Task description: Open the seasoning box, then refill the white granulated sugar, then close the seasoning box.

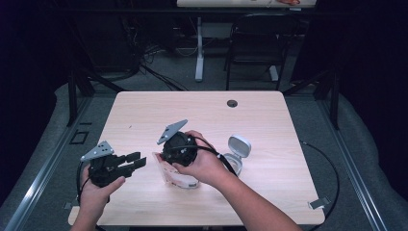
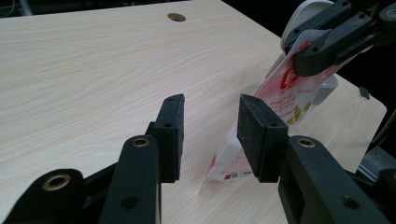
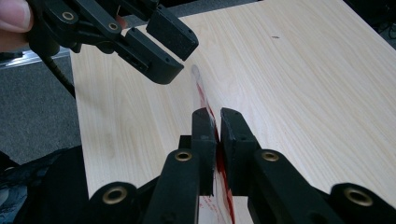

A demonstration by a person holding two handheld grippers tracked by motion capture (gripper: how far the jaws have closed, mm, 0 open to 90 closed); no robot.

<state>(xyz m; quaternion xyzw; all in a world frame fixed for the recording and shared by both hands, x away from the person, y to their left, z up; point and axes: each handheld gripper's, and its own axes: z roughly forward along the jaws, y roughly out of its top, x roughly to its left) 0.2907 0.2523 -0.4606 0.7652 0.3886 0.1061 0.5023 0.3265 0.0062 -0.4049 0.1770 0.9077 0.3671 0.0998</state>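
Closest to the camera, at the near edge of the pale wooden surface (image 1: 144, 106), the person's two hands come in, each with a black claw. At the near left corner the left hand (image 1: 98, 190) holds the left claw (image 1: 137, 161) just above the wood, pointing toward the middle; its jaws stand apart with nothing between them, and in the left gripper view the gap between the pads (image 2: 170, 135) shows only bare wood. Just beyond those jaws stands a thin plastic pouch (image 2: 280, 98), white and clear with red print, tilted up on its lower edge near the middle of the near edge of the surface. The right hand (image 1: 204, 166) holds the right claw (image 3: 215, 140) over the pouch; in the right gripper view its jaws are drawn almost together with the thin edge of the pouch pinched between them, the red print running up between the pads. The left claw sits just beside the pouch, not touching it. To the right of the pouch, near the right hand, stands a small grey-white container (image 1: 236, 153) with its hinged lid raised. A round cable hole (image 1: 232, 103) marks the surface toward the far edge.
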